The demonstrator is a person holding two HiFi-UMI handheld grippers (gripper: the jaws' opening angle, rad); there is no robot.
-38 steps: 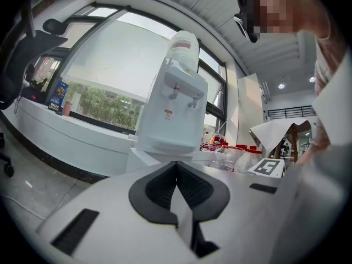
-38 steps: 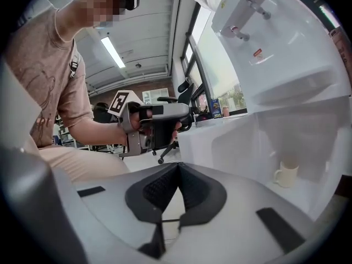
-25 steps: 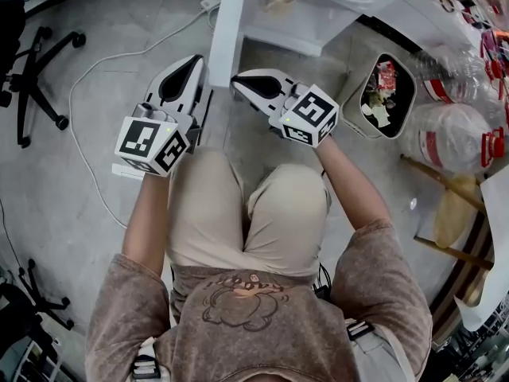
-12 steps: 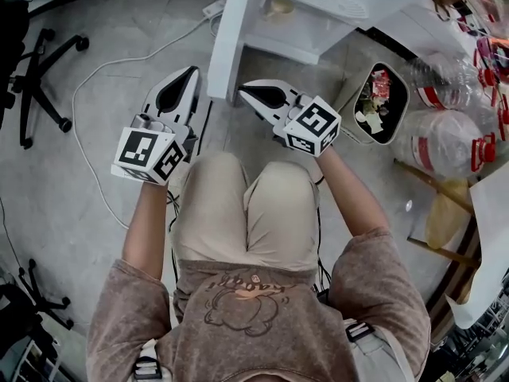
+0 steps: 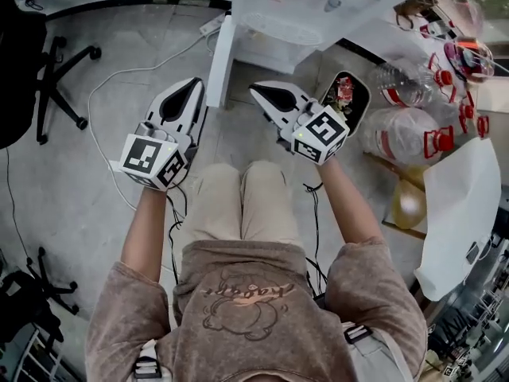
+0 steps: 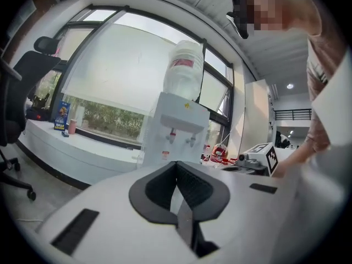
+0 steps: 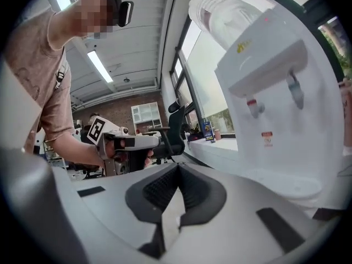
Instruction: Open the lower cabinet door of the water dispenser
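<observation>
The white water dispenser [image 5: 310, 10] stands at the top of the head view, its lower cabinet door [image 5: 222, 62] swung out to the left, edge-on. Both grippers hover in front of it, apart from the door. My left gripper [image 5: 192, 83] is shut with nothing in it, left of the door's edge. Just right of the door, my right gripper [image 5: 258, 91] is also shut and empty. The left gripper view shows the dispenser [image 6: 177, 126] with its bottle [image 6: 184, 65] beyond the joined pads [image 6: 177, 164]. In the right gripper view the dispenser [image 7: 275, 92] stands close on the right.
A bin with rubbish [image 5: 347, 102] stands right of the dispenser, and big water bottles [image 5: 406, 130] lie beyond it. A black office chair [image 5: 56, 78] is at the left. A white cable [image 5: 103, 94] runs over the floor to a power strip [image 5: 213, 24].
Both grippers have risen, and so has the head camera. The person's legs have straightened. The dispenser's top and taps have come into view.
</observation>
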